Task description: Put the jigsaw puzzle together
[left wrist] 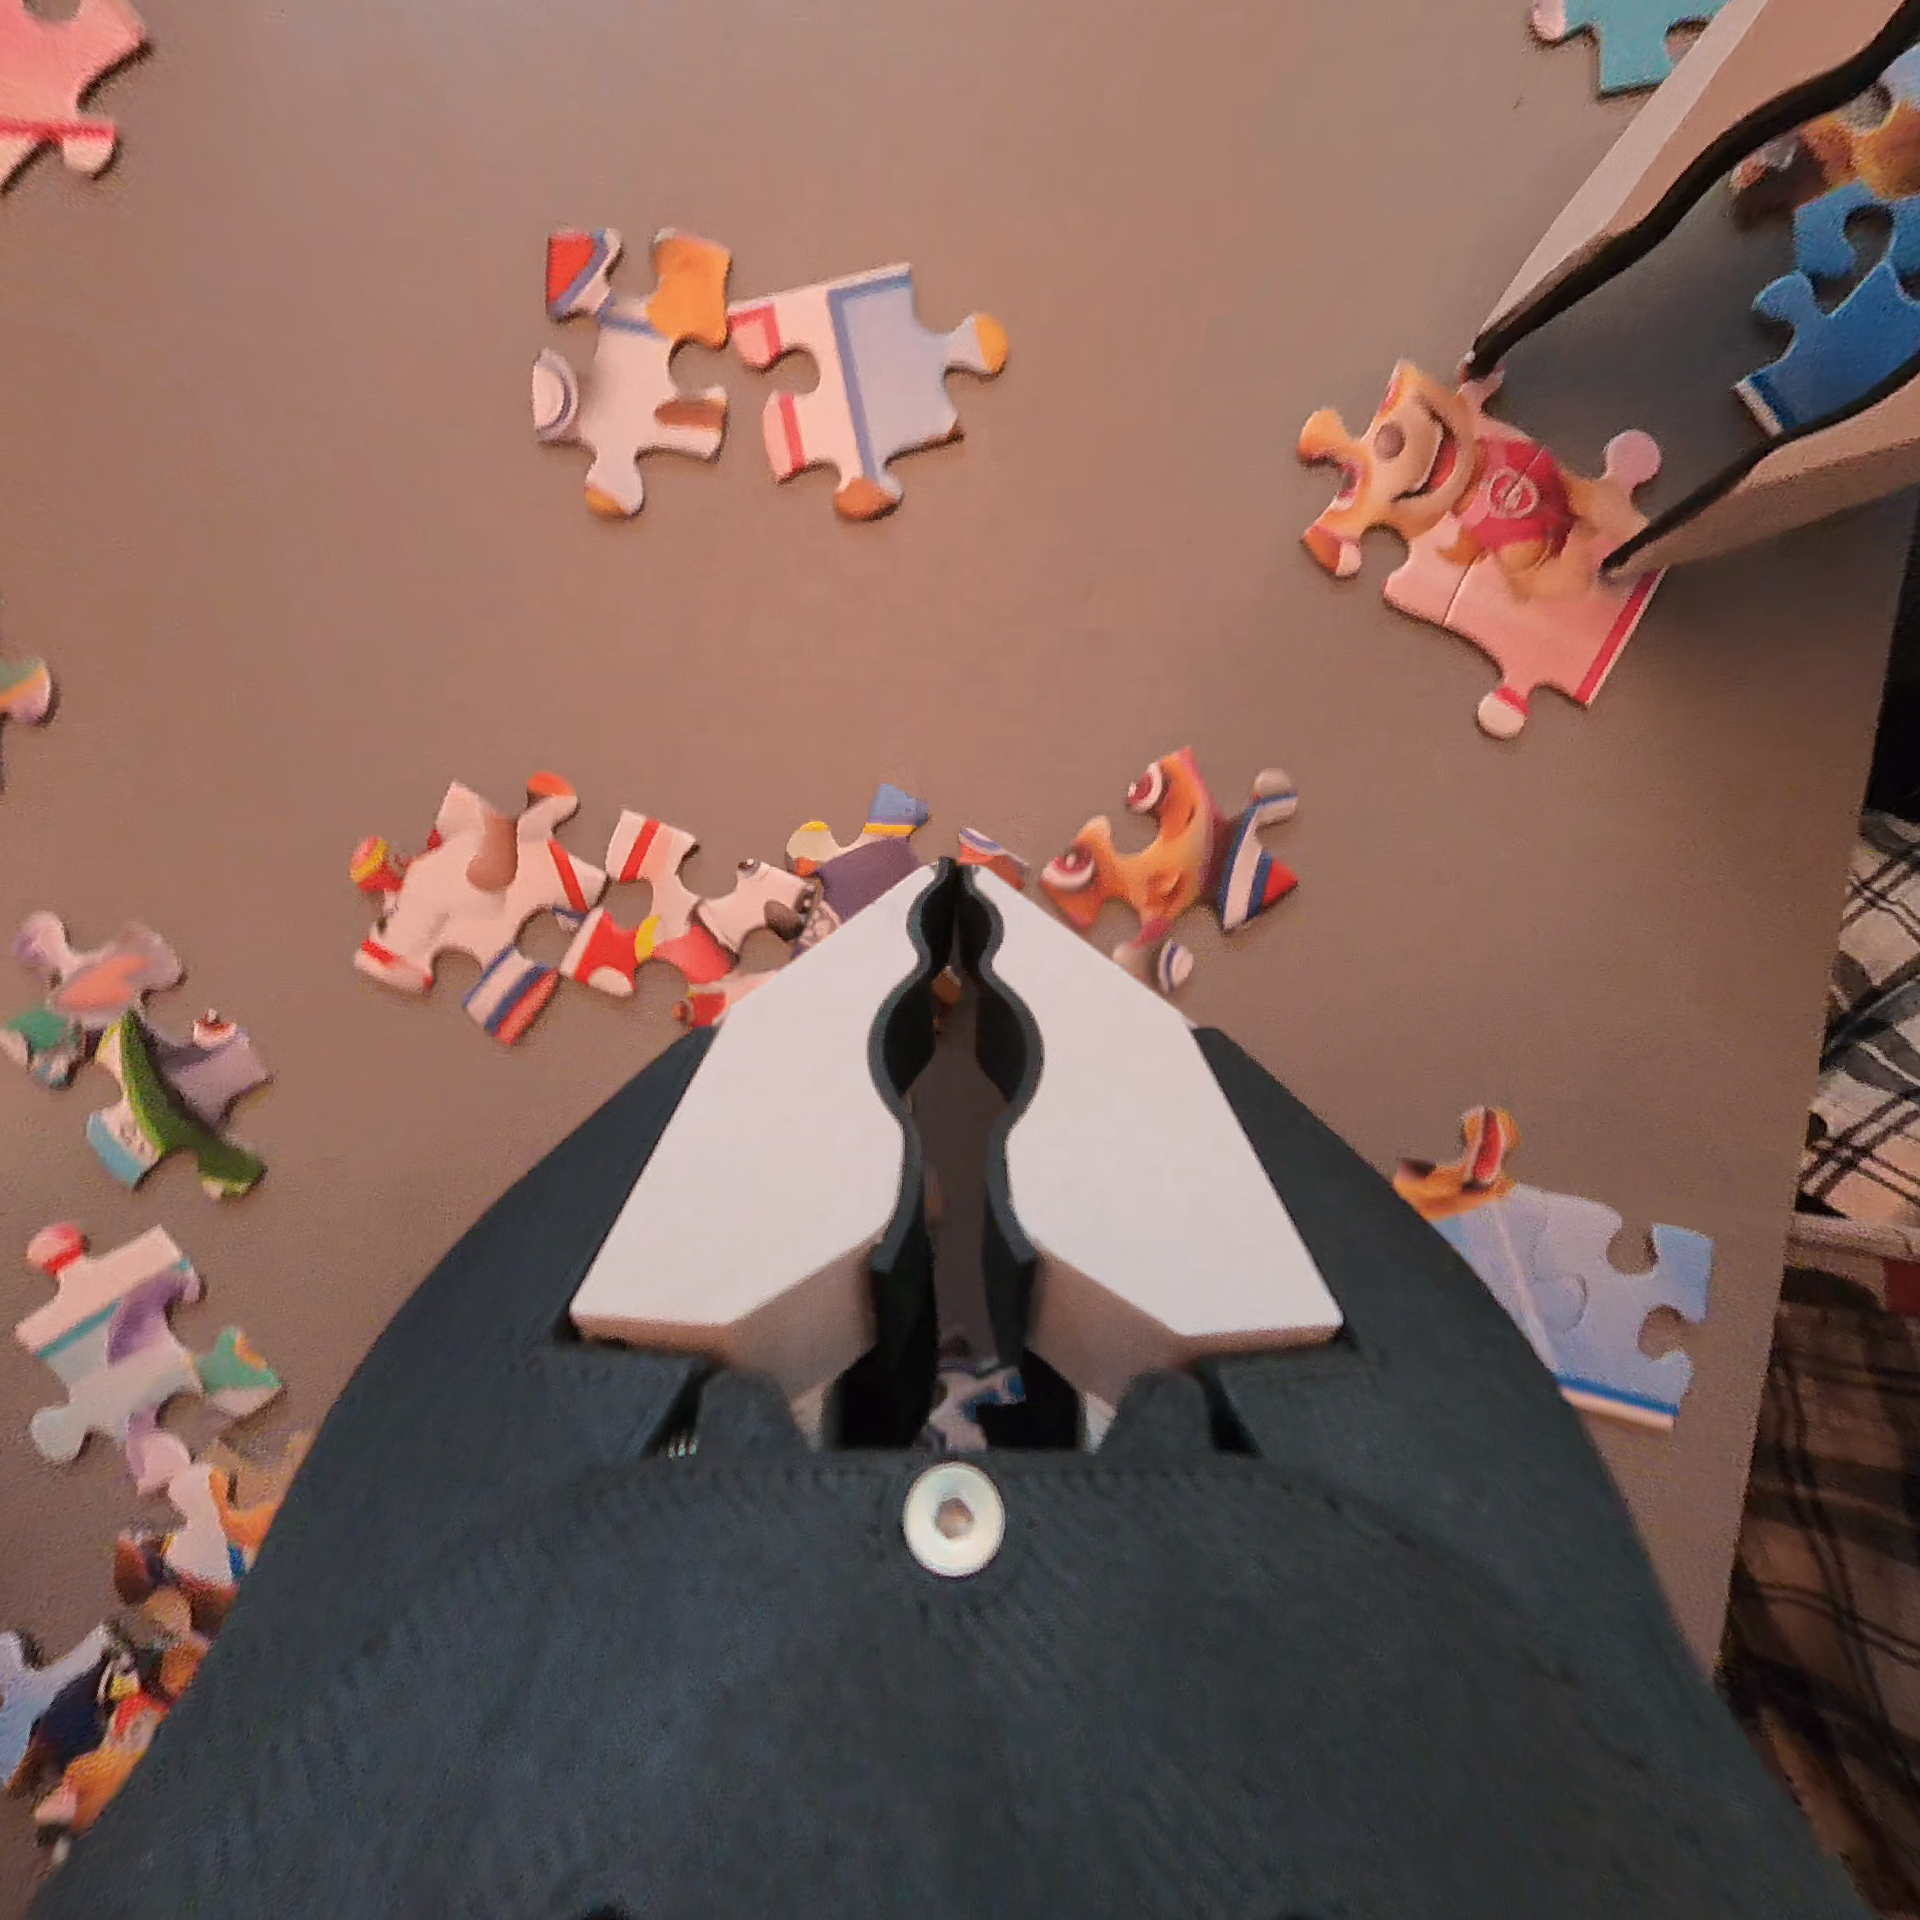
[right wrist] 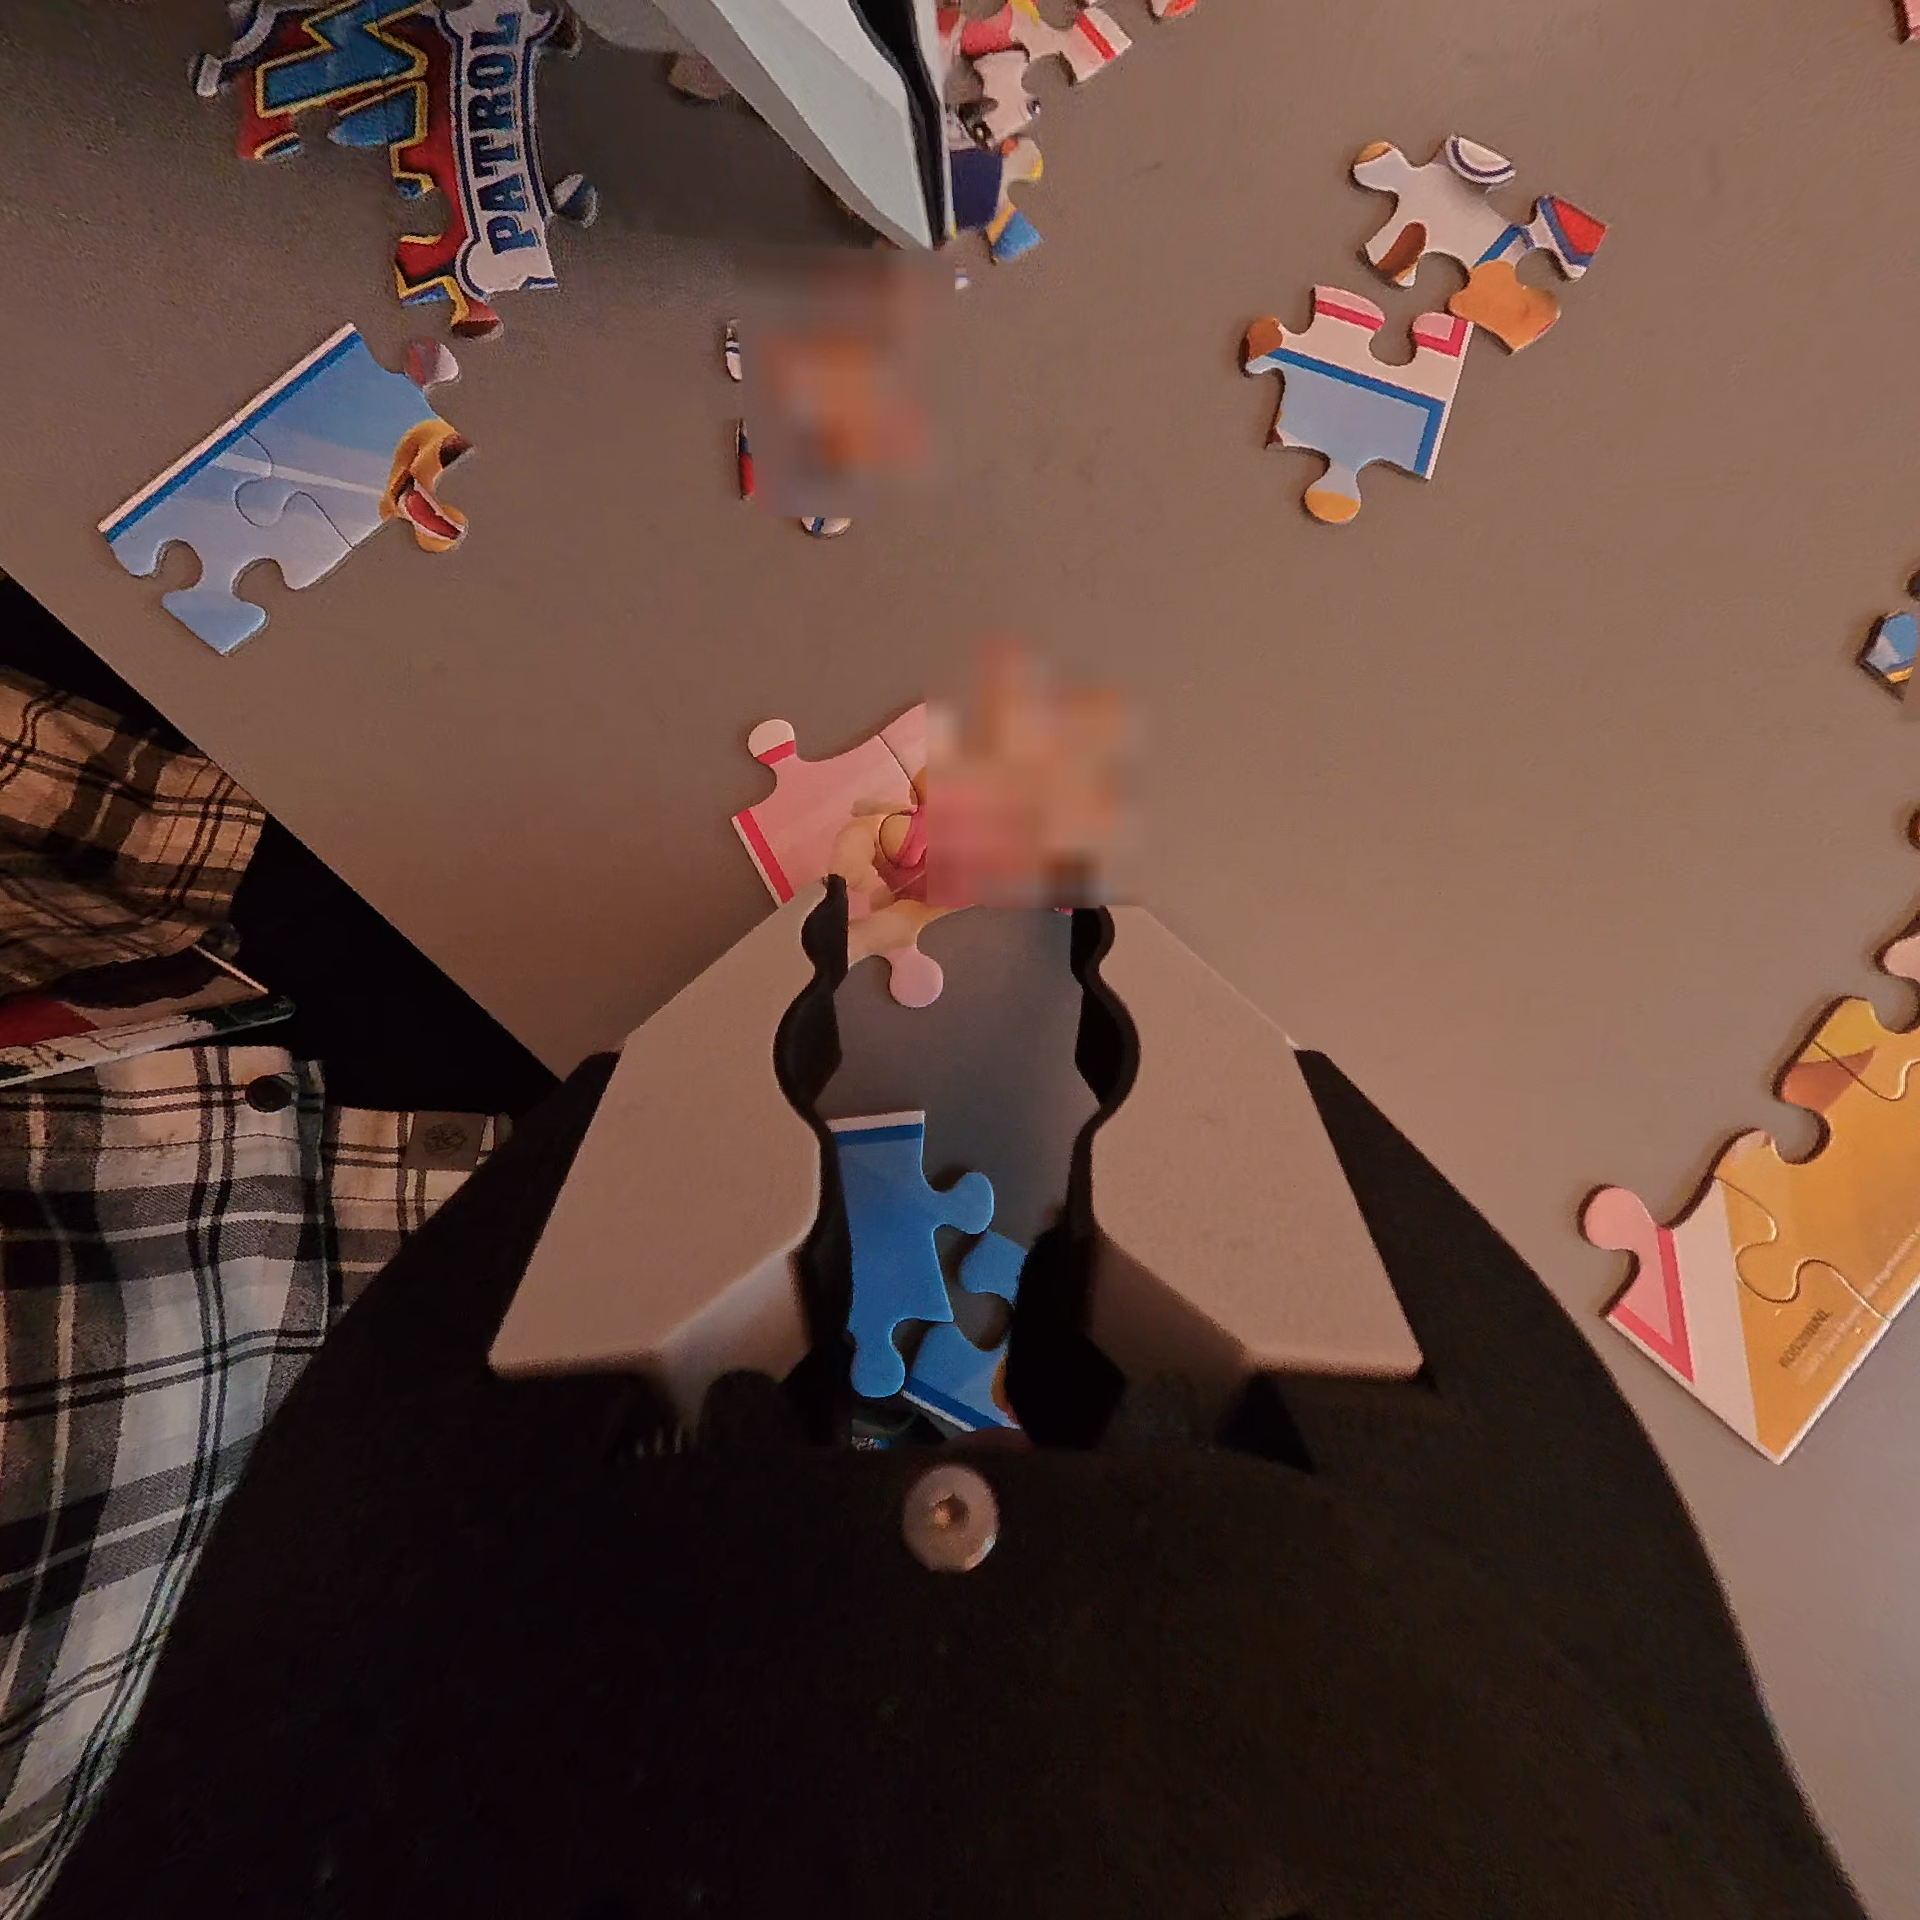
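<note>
On the grey surface (left wrist: 1039,644) the puzzle is mostly loose: early stage, my read.

Done so far, as far as visible:
- pink two-piece cluster (left wrist: 1475,530), joined, far right in the left wrist view
- light-blue edge cluster (right wrist: 281,488), two pieces joined, far left in the right wrist view
- yellow-orange corner cluster (right wrist: 1787,1226), several pieces joined, right edge of the right wrist view
- red-and-blue lettered cluster (right wrist: 416,156), far left of that view
- row of white-and-red pieces (left wrist: 582,914) just past the left gripper; touching, but can't tell if they're actually locked

Left to do: many singles scattered, e.g. a white-and-blue pair (left wrist: 769,374) lying beside each other in the far middle, not joined, plus a pile at near left (left wrist: 114,1621). No frame or full edge assembled yet.

Left gripper (left wrist: 951,873): jaws nearly closed, tips almost meeting, hanging over the white-and-red row. Can't tell whether anything is pinched between the tips.

Right gripper (right wrist: 956,914): jaws wide apart, tips straddling the near edge of the pink cluster, one tip touching it. Nothing clamped. Dark-blue pieces (right wrist: 914,1257) lie on the surface under its jaws.

Judgement: right gripper is set to take or push the pink cluster; clusters still need linking to each other.
</note>
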{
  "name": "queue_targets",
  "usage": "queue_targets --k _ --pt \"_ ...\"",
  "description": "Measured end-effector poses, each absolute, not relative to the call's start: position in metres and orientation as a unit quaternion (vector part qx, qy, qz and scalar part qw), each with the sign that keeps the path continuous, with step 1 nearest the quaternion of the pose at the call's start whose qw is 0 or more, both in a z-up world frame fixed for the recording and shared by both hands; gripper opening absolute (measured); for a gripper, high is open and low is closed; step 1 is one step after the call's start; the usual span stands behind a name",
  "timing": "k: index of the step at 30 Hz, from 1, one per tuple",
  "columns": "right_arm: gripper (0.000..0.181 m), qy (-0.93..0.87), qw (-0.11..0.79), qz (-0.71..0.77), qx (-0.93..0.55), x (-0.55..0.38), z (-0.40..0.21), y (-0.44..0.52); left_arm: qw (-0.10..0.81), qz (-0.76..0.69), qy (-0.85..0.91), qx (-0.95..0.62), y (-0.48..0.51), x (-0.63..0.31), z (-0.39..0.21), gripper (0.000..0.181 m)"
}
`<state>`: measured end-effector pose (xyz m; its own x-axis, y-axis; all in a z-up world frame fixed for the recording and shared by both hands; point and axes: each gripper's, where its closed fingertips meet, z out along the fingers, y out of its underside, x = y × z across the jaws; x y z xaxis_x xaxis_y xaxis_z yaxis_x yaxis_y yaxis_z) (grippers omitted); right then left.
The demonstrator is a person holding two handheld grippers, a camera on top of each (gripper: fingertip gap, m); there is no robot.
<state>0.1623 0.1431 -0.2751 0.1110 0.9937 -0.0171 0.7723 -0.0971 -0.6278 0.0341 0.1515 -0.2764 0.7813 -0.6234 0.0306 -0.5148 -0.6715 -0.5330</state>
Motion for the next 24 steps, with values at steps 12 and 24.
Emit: queue_targets --k 12,24 --pt "0.047 -0.652 0.267 0.211 -0.677 0.131 -0.25 0.18 0.237 -0.09 0.267 -0.93 0.1 -0.031 -0.262 0.025" --pt "0.047 -0.72 0.257 0.209 -0.61 0.051 -0.239 0.166 0.261 -0.014 0.139 -0.955 0.026 -0.189 -0.233 0.038"
